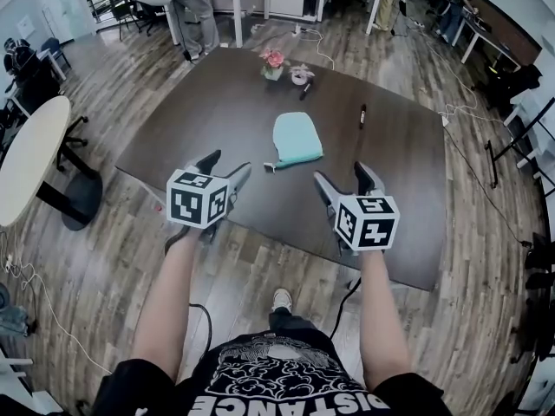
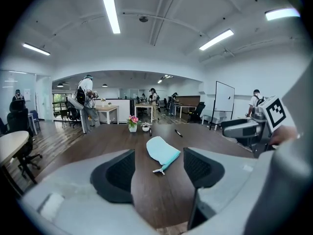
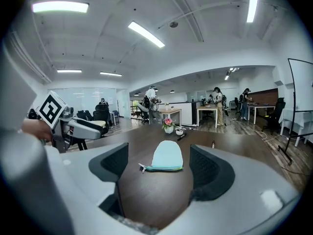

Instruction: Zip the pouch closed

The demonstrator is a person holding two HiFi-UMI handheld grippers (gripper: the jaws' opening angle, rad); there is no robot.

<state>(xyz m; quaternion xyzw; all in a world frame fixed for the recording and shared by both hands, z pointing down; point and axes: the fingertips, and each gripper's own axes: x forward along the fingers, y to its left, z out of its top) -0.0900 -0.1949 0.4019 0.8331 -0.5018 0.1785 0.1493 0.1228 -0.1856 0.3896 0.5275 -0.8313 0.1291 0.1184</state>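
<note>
A light teal pouch lies flat in the middle of the dark table, its zipper edge toward me and a pale pull tab sticking out at its near left corner. My left gripper hovers open over the table's near edge, left of the pouch. My right gripper hovers open to the right, with the pouch ahead between its jaws. Neither gripper touches the pouch.
A small pot of pink flowers, a white cup and a dark marker stand at the table's far side. A black pen lies right of the pouch. A round white table stands at left, with chairs and people behind.
</note>
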